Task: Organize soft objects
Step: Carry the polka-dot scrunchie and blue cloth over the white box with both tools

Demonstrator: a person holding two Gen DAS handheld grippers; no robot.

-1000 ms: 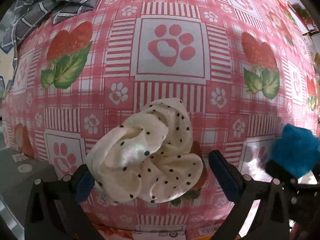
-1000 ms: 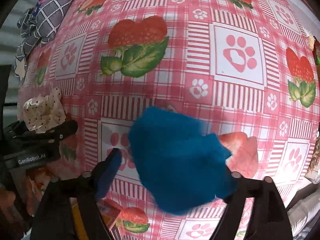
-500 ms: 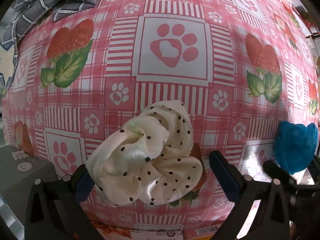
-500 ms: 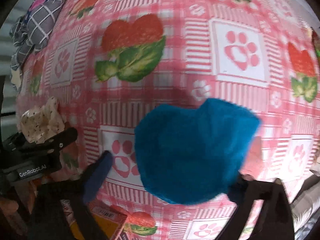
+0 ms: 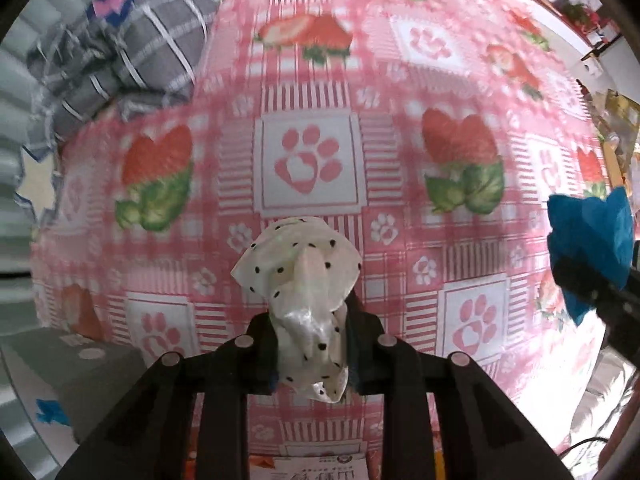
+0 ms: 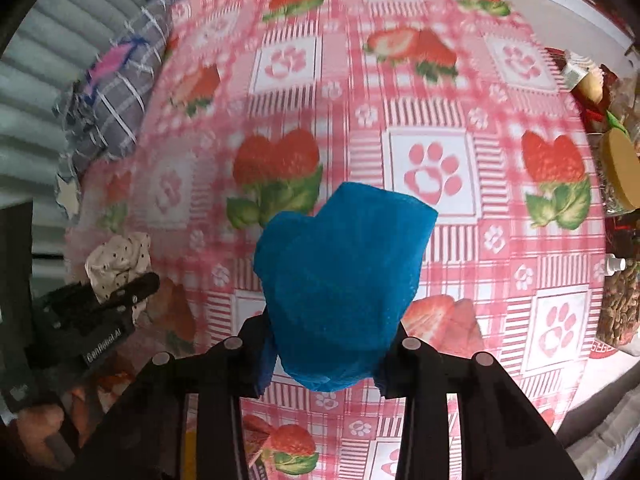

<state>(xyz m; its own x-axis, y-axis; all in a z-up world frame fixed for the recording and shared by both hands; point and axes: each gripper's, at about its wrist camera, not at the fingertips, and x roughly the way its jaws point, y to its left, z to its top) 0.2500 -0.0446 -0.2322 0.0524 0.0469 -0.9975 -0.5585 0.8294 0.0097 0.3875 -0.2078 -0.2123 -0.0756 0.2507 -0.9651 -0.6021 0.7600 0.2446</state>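
My left gripper (image 5: 310, 354) is shut on a white scrunchie with black dots (image 5: 304, 280) and holds it above the pink strawberry tablecloth (image 5: 312, 80). The scrunchie also shows at the left of the right wrist view (image 6: 118, 262). My right gripper (image 6: 326, 354) is shut on a blue fuzzy soft object (image 6: 340, 284), lifted off the cloth. That blue object also shows at the right edge of the left wrist view (image 5: 592, 236).
A grey checked cloth bundle (image 5: 120, 52) lies at the table's far left corner, also in the right wrist view (image 6: 112, 96). Jars and food containers (image 6: 616, 184) stand along the right edge. A printed box (image 5: 320, 468) lies at the near edge.
Both grippers have closed, the left on the scrunchie and the right on the blue object, and both have lifted up and back from the table.
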